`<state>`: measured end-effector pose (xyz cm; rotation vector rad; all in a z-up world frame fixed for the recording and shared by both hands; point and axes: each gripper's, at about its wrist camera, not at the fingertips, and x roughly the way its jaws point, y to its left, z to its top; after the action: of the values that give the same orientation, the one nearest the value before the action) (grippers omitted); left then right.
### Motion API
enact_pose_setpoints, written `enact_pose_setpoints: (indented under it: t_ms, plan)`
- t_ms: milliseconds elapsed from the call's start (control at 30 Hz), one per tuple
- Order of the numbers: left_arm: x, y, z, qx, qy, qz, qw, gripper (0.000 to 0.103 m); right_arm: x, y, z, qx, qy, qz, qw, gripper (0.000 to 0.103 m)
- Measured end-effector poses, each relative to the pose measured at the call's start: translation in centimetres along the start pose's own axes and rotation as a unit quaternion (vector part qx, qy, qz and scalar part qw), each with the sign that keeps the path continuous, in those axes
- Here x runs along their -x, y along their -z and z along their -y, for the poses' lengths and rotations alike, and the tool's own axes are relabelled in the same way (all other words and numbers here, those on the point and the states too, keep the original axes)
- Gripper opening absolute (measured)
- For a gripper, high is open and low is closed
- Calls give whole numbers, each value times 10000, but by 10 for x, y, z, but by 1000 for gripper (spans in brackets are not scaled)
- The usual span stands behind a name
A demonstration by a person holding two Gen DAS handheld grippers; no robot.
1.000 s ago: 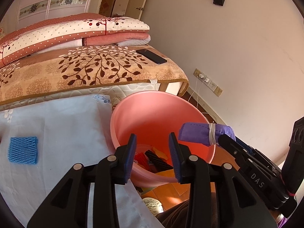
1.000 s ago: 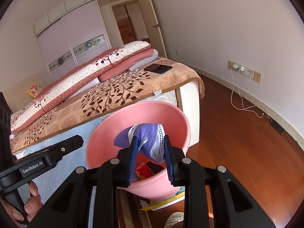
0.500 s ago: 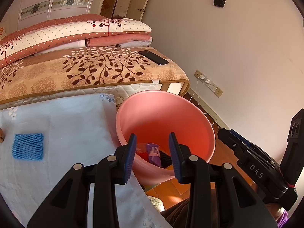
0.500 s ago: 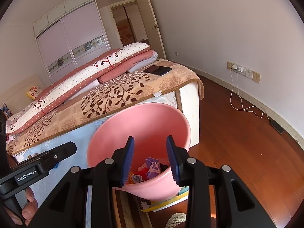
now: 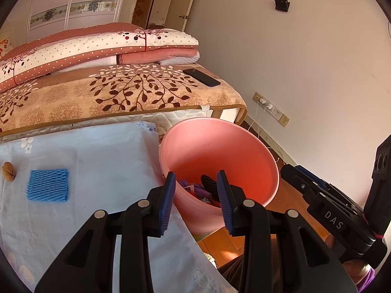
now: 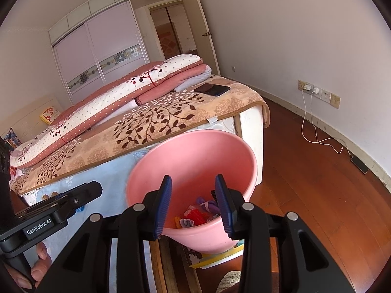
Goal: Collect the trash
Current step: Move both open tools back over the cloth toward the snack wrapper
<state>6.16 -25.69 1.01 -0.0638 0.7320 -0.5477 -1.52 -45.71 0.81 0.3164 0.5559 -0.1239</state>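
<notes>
A pink bucket (image 5: pixel 244 146) stands beside the bed and holds several pieces of trash, among them a purple bundle (image 5: pixel 199 190), also seen in the right wrist view (image 6: pixel 207 205). My left gripper (image 5: pixel 196 202) is open and empty, just in front of the bucket's near rim. My right gripper (image 6: pixel 191 202) is open and empty over the bucket (image 6: pixel 190 156). A blue foam net (image 5: pixel 47 185) and a walnut (image 5: pixel 8 171) lie on the light blue sheet (image 5: pixel 102 161) to the left.
The bed carries a leaf-patterned blanket (image 5: pixel 127 92), folded quilts (image 5: pixel 97 48) and a black phone (image 5: pixel 201 77). A wall with sockets and a white cable (image 6: pixel 315 122) runs on the right over the wooden floor (image 6: pixel 317 183).
My right gripper opened and dropped the purple bundle into the bucket, then drew back a little. My left gripper shifted slightly, bringing the walnut into view.
</notes>
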Motion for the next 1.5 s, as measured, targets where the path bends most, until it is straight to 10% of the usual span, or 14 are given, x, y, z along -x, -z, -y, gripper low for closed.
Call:
enact_pose_setpoints:
  t_ms: [1500]
  plan:
    - [74, 42, -80, 371, -831, 283, 9954, 35, 11, 40, -110, 922, -646, -425, 9927, 46]
